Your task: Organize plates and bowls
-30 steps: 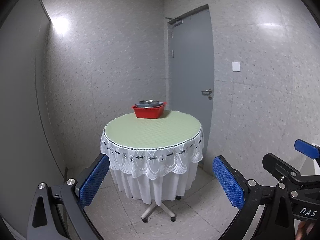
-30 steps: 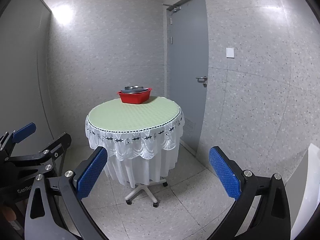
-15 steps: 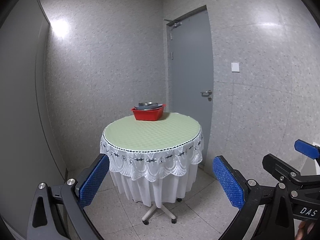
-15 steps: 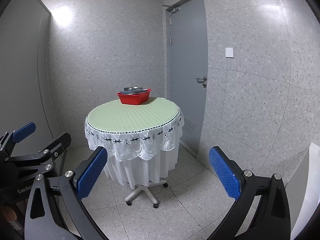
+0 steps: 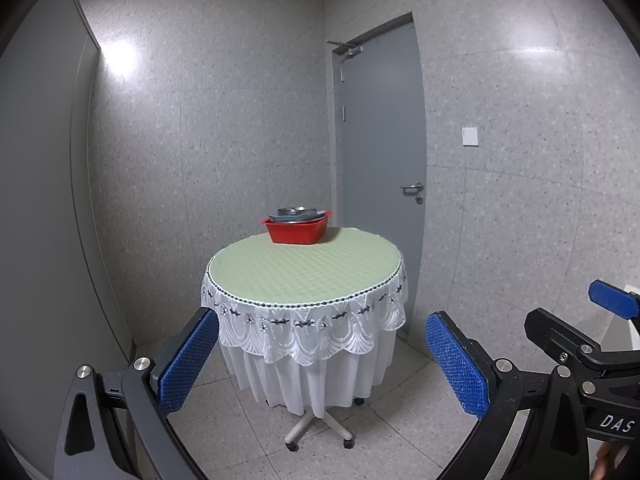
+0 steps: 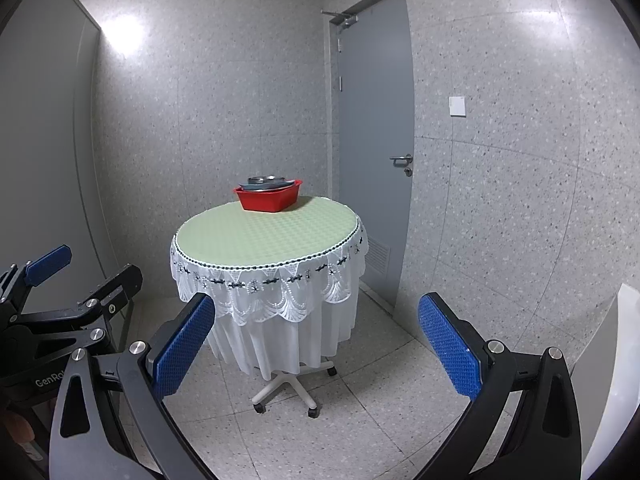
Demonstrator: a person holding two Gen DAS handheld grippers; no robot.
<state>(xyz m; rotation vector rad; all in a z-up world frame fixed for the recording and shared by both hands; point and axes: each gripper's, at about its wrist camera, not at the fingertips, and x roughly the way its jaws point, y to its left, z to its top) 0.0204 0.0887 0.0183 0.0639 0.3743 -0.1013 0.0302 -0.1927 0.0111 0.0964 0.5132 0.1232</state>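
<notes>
Plates and bowls (image 5: pixel 297 215) are what I am here to sort, and they sit stacked in a red tub (image 5: pixel 298 230) at the far edge of a round bench (image 5: pixel 304 270), well away from both of my tools. Nearest to me, my left hand-held gripper (image 5: pixel 322 360) is released, its two blue textured pads (image 5: pixel 188 364) spread wide with nothing between them. My right hand-held gripper (image 6: pixel 316 346) is likewise released and holds nothing, its blue pads (image 6: pixel 450 346) wide apart. In the left wrist view the right tool shows at the lower right edge; in the right wrist view the left tool shows at the lower left edge.

Beyond the pads lies a speckled tile floor (image 6: pixel 380 400). On it stands the bench, on a white wheeled base (image 6: pixel 286 392), draped in a pale green cloth with a white lace skirt (image 6: pixel 272 296). Its near half is bare cloth. The stack in the tub looks like grey metal dishes, though I cannot count them from here.

Behind the bench are speckled grey walls, and to the right a closed grey door (image 5: pixel 382 168) with a lever handle (image 5: pixel 412 188) and a white wall switch (image 5: pixel 470 136) beside it.
</notes>
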